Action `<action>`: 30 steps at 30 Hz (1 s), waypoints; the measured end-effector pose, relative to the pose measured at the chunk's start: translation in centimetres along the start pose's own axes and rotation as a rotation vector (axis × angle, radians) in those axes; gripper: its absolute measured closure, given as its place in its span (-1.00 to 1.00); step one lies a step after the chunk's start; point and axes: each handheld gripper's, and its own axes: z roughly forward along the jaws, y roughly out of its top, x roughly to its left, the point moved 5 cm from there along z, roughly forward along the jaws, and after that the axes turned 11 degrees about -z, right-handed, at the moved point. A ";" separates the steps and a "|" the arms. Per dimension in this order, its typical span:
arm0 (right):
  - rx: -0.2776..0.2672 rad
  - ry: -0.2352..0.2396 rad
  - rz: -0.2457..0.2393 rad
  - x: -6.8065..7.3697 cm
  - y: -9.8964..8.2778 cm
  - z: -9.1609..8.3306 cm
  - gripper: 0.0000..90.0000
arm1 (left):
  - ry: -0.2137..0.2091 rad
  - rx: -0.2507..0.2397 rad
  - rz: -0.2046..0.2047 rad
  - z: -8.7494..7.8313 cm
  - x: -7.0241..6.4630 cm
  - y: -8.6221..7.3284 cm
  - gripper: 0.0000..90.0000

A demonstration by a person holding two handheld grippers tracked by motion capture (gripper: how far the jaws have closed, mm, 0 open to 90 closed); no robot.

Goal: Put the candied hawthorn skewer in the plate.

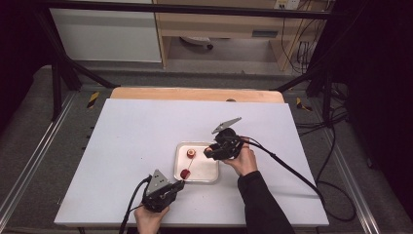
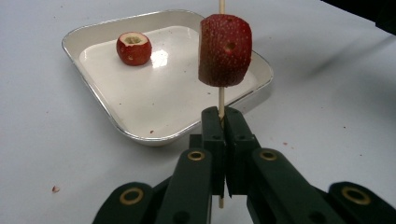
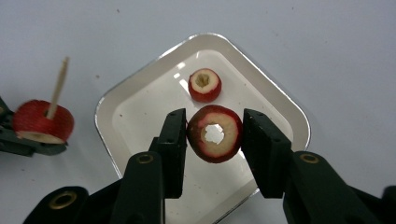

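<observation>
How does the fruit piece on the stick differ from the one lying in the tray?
The piece on the stick is threaded on a skewer and held above the table; the piece in the tray lies loose on the white tray. The skewered one looks larger there, being nearer the camera. Both are red-skinned with cored centres.

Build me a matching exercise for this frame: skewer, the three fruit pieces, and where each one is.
Things:
1. skewer
2. cored ring
3. threaded piece
4. small piece

Places:
A. lying in the tray
B. on the skewer, above the left claw
C. pinched upright in the shut left claw
D. held in the right claw over the tray

Pairs: 1-C, 2-D, 3-B, 4-A
</observation>
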 end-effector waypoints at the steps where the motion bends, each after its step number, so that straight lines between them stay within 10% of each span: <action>1: -0.027 -0.001 0.010 0.1 0.0 -0.3 0.37 | 0.000 -0.001 0.003 0.0 -0.1 0.0 0.96; 18: -0.454 -0.032 0.164 1.4 -0.6 -4.6 0.37 | -0.034 -0.020 -0.012 0.9 -2.0 0.5 0.96; 30: -0.629 -0.078 0.231 1.9 -0.1 -4.8 0.37 | -0.045 -0.033 -0.064 1.7 -3.3 0.7 0.96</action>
